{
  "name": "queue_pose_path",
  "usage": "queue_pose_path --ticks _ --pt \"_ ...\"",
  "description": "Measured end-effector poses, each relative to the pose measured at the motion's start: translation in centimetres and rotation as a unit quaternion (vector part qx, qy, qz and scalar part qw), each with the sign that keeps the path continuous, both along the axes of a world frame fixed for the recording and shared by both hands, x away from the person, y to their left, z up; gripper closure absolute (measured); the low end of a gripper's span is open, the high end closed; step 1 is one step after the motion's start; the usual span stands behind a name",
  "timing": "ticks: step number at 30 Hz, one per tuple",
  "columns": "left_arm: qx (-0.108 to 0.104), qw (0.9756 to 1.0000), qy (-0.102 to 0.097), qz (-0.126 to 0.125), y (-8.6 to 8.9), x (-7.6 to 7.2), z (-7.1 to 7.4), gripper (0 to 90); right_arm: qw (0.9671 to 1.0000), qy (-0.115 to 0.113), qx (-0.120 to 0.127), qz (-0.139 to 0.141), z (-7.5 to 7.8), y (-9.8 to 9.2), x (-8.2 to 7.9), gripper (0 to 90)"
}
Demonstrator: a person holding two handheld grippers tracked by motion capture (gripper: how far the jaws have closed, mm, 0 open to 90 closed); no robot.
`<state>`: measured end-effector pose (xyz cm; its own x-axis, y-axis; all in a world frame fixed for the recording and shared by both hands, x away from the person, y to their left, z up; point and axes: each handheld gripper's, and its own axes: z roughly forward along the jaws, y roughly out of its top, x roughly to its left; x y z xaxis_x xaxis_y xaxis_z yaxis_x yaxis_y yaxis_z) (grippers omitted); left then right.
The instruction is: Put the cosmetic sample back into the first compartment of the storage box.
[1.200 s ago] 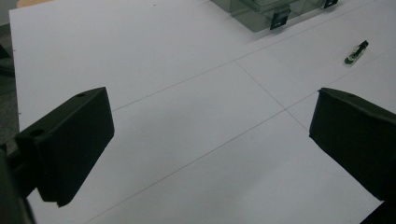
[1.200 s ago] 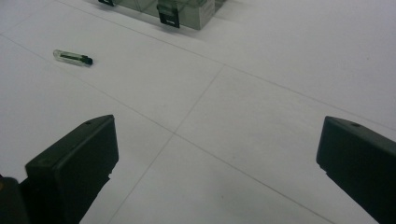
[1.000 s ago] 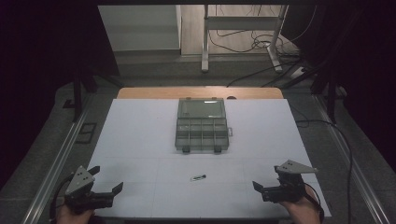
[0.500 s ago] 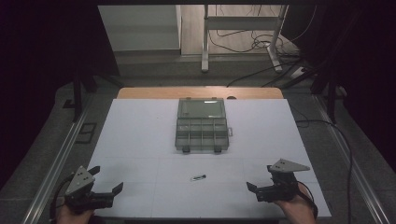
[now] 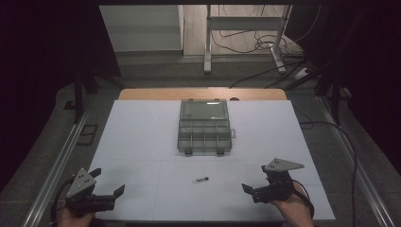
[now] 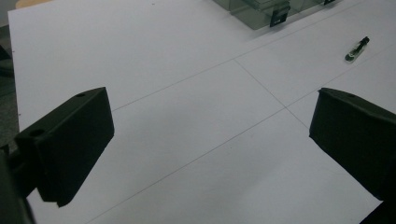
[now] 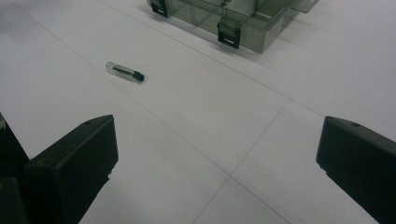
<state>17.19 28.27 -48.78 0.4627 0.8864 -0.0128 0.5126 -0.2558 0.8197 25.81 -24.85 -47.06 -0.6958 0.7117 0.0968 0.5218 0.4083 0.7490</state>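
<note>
A small clear tube with a dark cap [image 5: 200, 179] lies on the white table sheet [image 5: 142, 142], in front of a grey see-through compartment box [image 5: 204, 127] with its lid open. My left gripper [image 5: 108, 180] is open at the near left corner, far from the tube, which the left gripper view shows as the tube [image 6: 357, 49] at upper right. My right gripper [image 5: 254, 178] is open to the right of the tube, low over the sheet. In the right gripper view the tube [image 7: 124, 71] lies ahead and left of the wide-apart jaws. Both grippers are empty.
The box [image 7: 233, 18] has two black latches on its near side and several divided cells. Thin grid lines cross the sheet. A wooden table edge [image 5: 203, 93] runs behind it, with metal rails [image 5: 61, 156] along both sides and cables on the floor beyond.
My right gripper has moved left toward the tube, staying open. The left gripper has hardly moved. The tube and the box lie where they were.
</note>
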Motion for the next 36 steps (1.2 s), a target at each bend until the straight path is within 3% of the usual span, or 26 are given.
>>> queue_pose_path --ticks 15,36 --pt "0.003 1.0000 -0.001 0.000 0.0 0.0 0.0 0.6 0.9996 -0.008 0.006 0.026 0.3 1.4 0.8 0.0" --pt "0.004 1.0000 0.000 -0.001 -0.1 0.0 0.0 0.5 0.9988 0.010 -0.005 0.047 -0.2 3.7 2.2 0.0"
